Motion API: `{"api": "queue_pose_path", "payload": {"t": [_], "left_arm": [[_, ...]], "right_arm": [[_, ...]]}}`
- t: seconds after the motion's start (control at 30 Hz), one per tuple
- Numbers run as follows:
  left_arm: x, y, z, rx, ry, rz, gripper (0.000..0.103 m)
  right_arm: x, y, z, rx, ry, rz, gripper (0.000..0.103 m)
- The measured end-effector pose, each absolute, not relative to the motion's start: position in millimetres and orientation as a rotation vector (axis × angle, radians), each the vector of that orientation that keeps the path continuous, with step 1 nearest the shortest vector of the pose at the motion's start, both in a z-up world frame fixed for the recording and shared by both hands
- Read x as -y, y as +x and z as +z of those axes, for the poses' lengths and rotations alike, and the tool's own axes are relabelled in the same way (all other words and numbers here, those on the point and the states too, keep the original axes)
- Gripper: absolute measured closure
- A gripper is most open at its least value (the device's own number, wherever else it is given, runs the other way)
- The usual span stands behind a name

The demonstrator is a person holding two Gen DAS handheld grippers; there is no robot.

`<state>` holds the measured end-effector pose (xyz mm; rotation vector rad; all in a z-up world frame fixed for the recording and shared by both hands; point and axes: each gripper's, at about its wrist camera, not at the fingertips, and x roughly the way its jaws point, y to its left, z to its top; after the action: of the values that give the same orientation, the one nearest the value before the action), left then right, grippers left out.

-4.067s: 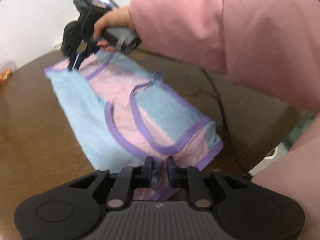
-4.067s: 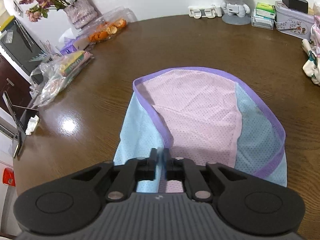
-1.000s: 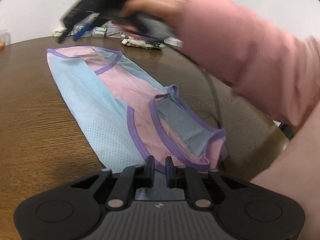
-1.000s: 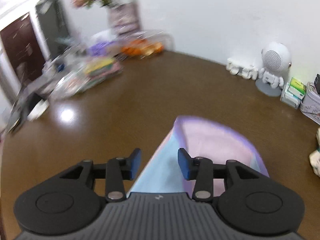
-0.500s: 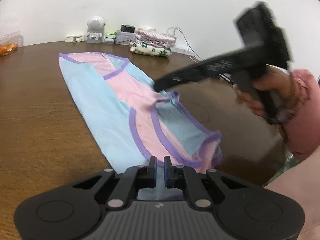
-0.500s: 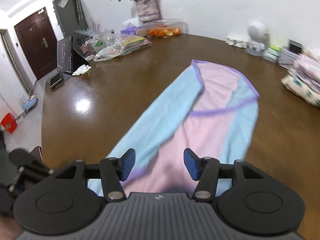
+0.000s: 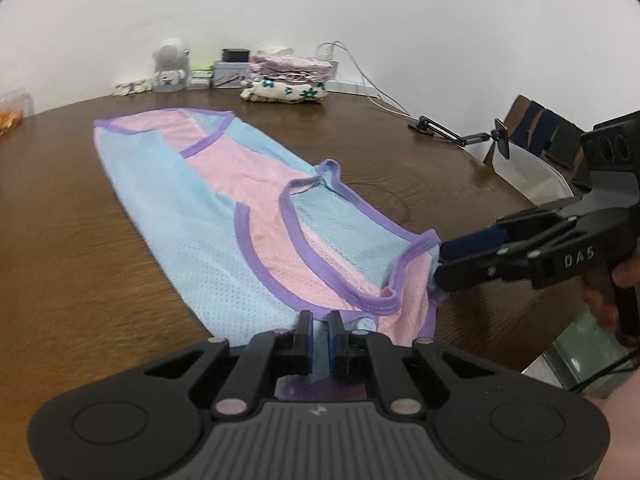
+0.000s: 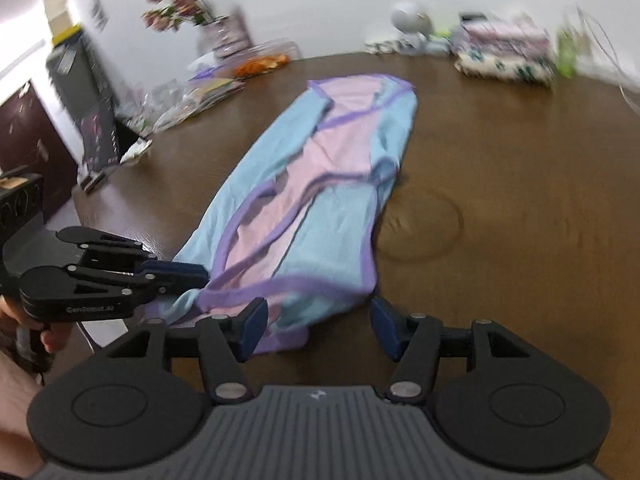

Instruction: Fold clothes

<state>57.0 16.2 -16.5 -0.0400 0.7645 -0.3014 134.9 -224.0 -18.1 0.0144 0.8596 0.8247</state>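
a blue, pink and purple-trimmed mesh garment (image 7: 224, 216) lies flat on a brown wooden table (image 7: 60, 248), its long axis running from the near table edge away toward the stack of folded clothes (image 7: 286, 84) by the far wall; the end with the purple-edged openings points toward the near edge, the plainer end toward the wall. the left gripper (image 7: 319, 336) has its jaws drawn almost together, pinching the garment's near hem between the fingers. the right gripper (image 8: 316, 326) has its jaws spread wide, the near corner of the garment lying between the fingers (image 8: 251, 326); in the left wrist view its tip meets the purple band at that corner, but whether the pads touch cloth cannot be told. the hem under the left gripper's body is hidden. the right wrist view is motion-blurred, so the flowers (image 8: 176, 0) and the clutter near them on the far side of the table are hard to make out.
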Motion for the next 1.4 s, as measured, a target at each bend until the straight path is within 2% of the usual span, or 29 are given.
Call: {"api": "queue_pose_path", "payload": {"t": [0.33,0.4,0.47,0.5,0.53,0.57,0.63,0.77,0.93,1.0,1.03,1.07,1.1,1.17,1.27,1.4], "left_arm": [[30,76,-17,-0.771,0.019,-0.341,0.096],[26,81,-11,-0.793,-0.02,-0.348,0.079],[17,87,3,-0.776,-0.074,-0.343,0.033],[10,90,13,-0.754,-0.106,-0.336,0.025],[3,92,22,-0.731,-0.138,-0.329,0.013],[-4,96,32,-0.709,-0.17,-0.319,0.005],[-18,112,53,-0.679,-0.237,-0.271,0.001],[-36,159,83,-0.685,-0.326,-0.164,0.0],[-26,251,90,-0.769,-0.282,-0.071,0.0],[-12,291,83,-0.822,-0.228,-0.048,0.005],[-3,313,77,-0.858,-0.203,-0.018,0.014],[3,329,71,-0.886,-0.186,0.004,0.028],[9,347,63,-0.922,-0.175,0.022,0.036],[18,376,47,-0.976,-0.16,0.056,0.063],[26,402,29,-0.999,-0.127,0.125,0.065],[30,426,13,-1.024,-0.104,0.191,0.066]], "right_arm": [[248,136,-28,-0.827,0.135,0.724,0.045],[251,137,-29,-0.82,0.135,0.72,0.044],[253,136,-29,-0.814,0.131,0.72,0.03],[254,136,-29,-0.811,0.128,0.72,0.013],[255,136,-29,-0.807,0.126,0.719,0.0],[256,136,-30,-0.804,0.124,0.719,0.001],[258,137,-30,-0.803,0.128,0.715,0.001],[266,141,-29,-0.788,0.155,0.695,0.0],[266,141,-29,-0.777,0.117,0.679,0.001],[263,142,-31,-0.781,0.096,0.673,0.001],[260,144,-32,-0.786,0.083,0.661,0.001],[257,144,-33,-0.787,0.065,0.644,0.001],[254,144,-33,-0.786,0.047,0.627,0.001],[252,144,-35,-0.784,0.026,0.617,0.008],[248,144,-36,-0.782,0.01,0.631,0.013],[246,148,-36,-0.776,-0.006,0.648,0.026]]}}
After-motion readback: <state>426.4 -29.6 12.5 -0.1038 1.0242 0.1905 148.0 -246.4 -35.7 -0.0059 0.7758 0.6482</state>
